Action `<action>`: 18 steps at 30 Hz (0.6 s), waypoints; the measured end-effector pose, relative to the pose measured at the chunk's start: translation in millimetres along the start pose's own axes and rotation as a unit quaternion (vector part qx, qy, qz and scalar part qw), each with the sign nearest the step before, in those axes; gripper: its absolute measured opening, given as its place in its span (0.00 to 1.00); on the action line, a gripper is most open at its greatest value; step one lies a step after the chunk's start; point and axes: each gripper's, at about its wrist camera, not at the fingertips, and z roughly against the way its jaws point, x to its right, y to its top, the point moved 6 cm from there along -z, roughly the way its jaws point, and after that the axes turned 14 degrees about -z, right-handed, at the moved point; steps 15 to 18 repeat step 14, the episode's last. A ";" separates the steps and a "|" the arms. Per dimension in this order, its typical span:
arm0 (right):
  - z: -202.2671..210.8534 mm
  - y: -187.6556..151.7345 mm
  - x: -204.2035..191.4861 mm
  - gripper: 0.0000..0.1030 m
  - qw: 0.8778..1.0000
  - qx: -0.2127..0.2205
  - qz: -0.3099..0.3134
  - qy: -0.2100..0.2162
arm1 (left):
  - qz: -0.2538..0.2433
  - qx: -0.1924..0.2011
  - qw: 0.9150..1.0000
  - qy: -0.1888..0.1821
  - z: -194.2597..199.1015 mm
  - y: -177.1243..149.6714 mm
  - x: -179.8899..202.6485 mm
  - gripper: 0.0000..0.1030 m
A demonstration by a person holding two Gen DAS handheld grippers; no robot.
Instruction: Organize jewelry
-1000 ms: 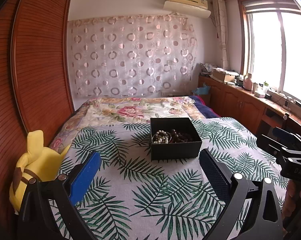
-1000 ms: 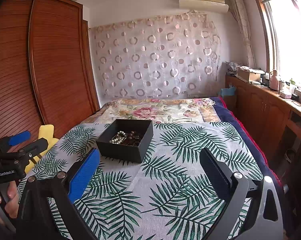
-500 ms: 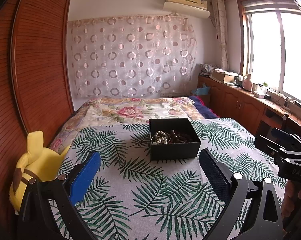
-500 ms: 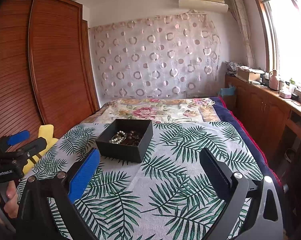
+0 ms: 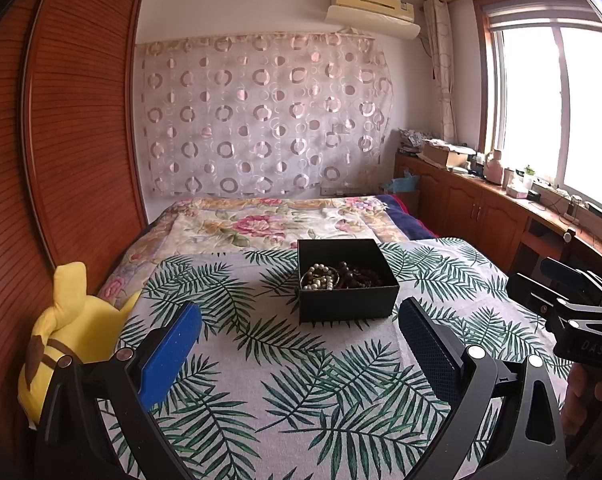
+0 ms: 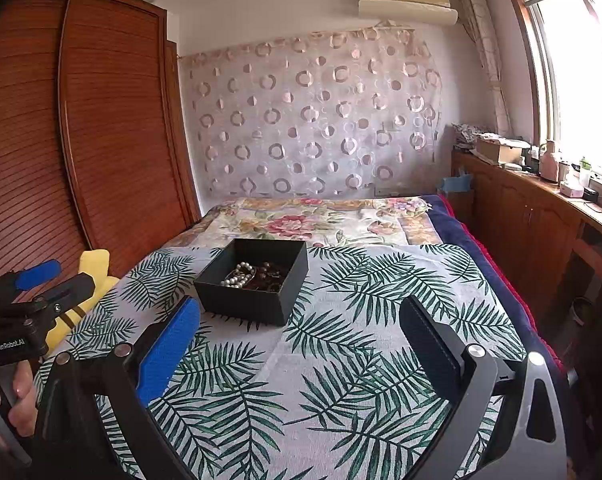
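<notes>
Holding wide-jawed as before, both grippers (image 5: 299, 330) (image 6: 299, 328) facing the black box (image 5: 347, 280)

yellow plush toy (image 5: 71, 332) | wooden wardrobe (image 5: 73, 128) (beside the bed) | air conditioner (image 5: 371, 2)

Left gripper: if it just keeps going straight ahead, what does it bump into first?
Probably the black box holding pearl beads and dark beads. The left gripper is open and aimed at the box's near wall, though it might touch the leaf-print bedspread first; depth is unclear.
</notes>
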 end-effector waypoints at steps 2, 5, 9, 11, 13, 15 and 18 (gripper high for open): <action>0.1 0.1 0.0 0.98 1.000 -0.001 -0.001 0.000 | -0.001 0.000 1.000 0.000 0.2 -0.1 0.0 0.93; 0.0 0.1 0.0 0.98 1.000 -0.001 -0.001 0.001 | 0.000 -0.001 1.000 0.001 -0.4 -0.5 -0.2 0.93; 0.0 0.0 -0.1 0.98 1.000 0.000 0.000 0.001 | 0.001 -0.003 1.000 0.002 -0.3 0.0 1.5 0.93; 0.0 -0.1 0.0 0.98 1.000 -0.001 -0.001 0.001 | 0.003 -0.002 1.000 0.002 0.5 -0.9 2.8 0.93; 0.0 0.0 0.0 0.98 1.000 0.000 -0.001 0.000 | 0.001 -0.001 1.000 0.001 0.2 -0.6 3.1 0.93; 0.0 0.1 0.0 0.98 1.000 0.000 -0.001 0.001 | 0.002 -0.002 1.000 0.001 0.4 -1.1 2.7 0.93; 0.0 0.1 0.0 0.98 1.000 0.000 -0.001 0.001 | 0.002 -0.002 1.000 0.001 0.4 -1.1 2.7 0.93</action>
